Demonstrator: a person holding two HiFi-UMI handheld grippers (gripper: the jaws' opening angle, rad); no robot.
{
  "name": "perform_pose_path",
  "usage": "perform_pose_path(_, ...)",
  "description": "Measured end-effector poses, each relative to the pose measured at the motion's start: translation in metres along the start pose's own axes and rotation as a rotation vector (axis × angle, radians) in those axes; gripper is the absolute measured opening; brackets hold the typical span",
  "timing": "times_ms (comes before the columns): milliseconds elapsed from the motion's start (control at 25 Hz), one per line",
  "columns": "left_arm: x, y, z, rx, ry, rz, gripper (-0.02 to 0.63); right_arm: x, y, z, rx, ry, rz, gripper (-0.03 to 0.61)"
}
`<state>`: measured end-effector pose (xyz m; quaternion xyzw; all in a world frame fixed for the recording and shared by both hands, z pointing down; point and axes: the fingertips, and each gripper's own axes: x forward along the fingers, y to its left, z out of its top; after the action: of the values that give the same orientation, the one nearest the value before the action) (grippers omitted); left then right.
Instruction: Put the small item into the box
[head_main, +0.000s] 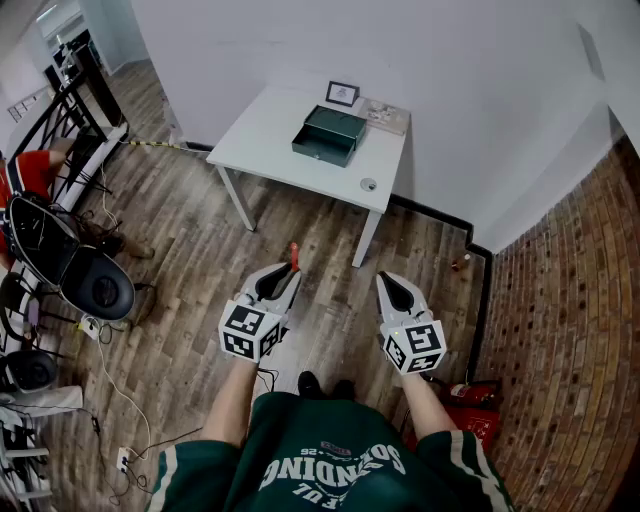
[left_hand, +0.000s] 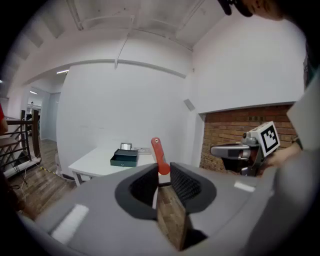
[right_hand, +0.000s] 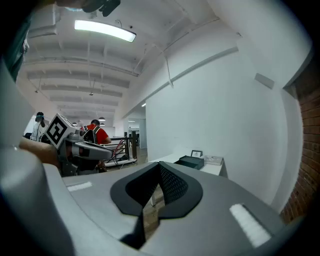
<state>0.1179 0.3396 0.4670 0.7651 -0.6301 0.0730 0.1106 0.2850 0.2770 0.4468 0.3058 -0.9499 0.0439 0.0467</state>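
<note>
Here, one person stands on a wooden floor (head_main: 180, 220) with two grippers held out in front, well apart from the single white surface (head_main: 270, 130) by the wall. The left gripper (head_main: 292, 268) has its fingers closed narrowly on one small red item (head_main: 293, 250). In the left gripper view, that item (left_hand: 158, 150) sticks up and slightly left from between the dark pads. The right gripper (head_main: 384, 278) carries nothing; in the right gripper view its fingers (right_hand: 170, 182) meet at the tips with nothing between them.

On the surface sits one dark green box (head_main: 330, 135), toward the wall side. Just behind it stands one small picture frame (head_main: 342, 93). One small round object (head_main: 368, 184) lies near the front edge, apart from the box. The red item is in the air, far from the box and not in it. The box (right_hand: 190, 161) also shows beyond the right gripper's fingers. A brick wall (head_main: 570, 300) runs along the person's right.
</note>
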Motion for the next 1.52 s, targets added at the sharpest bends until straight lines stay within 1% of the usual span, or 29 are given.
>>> perform_pose_path(120,-0.001,-0.001,0.0,0.002,-0.002,-0.003,0.129,-0.002,0.002,0.003,0.018,-0.034,0.011,0.002)
perform_pose_path(240,-0.003,-0.001,-0.002,-0.002,-0.004,-0.002,0.129,-0.006,0.007,0.008,0.053,-0.082,0.05,0.003)
perform_pose_path(280,-0.004,-0.001,-0.002,-0.002,-0.005,-0.003,0.129,-0.007,0.008,0.008,0.05,-0.087,0.051,0.002)
perform_pose_path(400,-0.004,-0.002,-0.005,-0.003,-0.007,-0.008,0.129,-0.005,0.007,0.003,0.015,-0.057,0.028,0.002)
perform_pose_path(480,-0.002,-0.001,-0.006,-0.004,-0.009,-0.011,0.129,-0.002,0.006,0.001,0.012,-0.044,0.027,0.002)
perform_pose_path(560,-0.001,0.001,-0.006,-0.005,-0.011,-0.016,0.129,0.002,0.007,0.002,0.022,-0.043,0.034,0.002)
perform_pose_path(680,0.0,0.008,-0.004,-0.003,-0.014,-0.024,0.129,0.008,0.007,0.003,0.033,-0.057,0.016,0.002)
perform_pose_path(840,-0.003,0.019,-0.008,-0.008,-0.012,-0.03,0.129,0.021,0.012,-0.004,0.058,-0.04,0.017,0.002)
perform_pose_path(1160,0.002,0.039,-0.007,0.02,-0.011,-0.067,0.129,0.043,0.029,-0.009,0.091,-0.048,0.012,0.002)
perform_pose_path(1400,0.005,0.052,-0.011,0.023,0.005,-0.095,0.129,0.055,0.039,-0.021,0.119,-0.025,0.0,0.002)
perform_pose_path(1520,0.012,0.061,-0.012,0.018,0.01,-0.097,0.129,0.064,0.036,-0.021,0.12,-0.017,-0.001,0.002)
